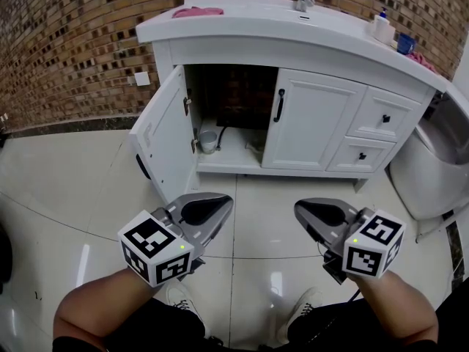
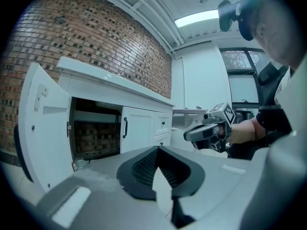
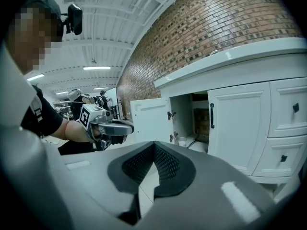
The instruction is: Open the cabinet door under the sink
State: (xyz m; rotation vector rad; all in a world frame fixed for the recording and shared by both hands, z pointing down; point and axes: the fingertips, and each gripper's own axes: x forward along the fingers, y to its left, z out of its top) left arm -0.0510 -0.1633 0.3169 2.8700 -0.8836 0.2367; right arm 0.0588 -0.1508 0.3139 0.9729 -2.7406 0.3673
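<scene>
Cabinet door (image 1: 165,134) under the sink counter (image 1: 242,24) stands wide open, hinged out to the left, with the compartment behind it exposed. The neighbouring door (image 1: 311,119) is shut, its black handle (image 1: 279,105) upright. My left gripper (image 1: 222,202) hangs over the tiled floor (image 1: 66,189), well apart from the cabinet, jaws closed tip to tip on nothing. My right gripper (image 1: 302,208), level beside it, is likewise closed and empty.
</scene>
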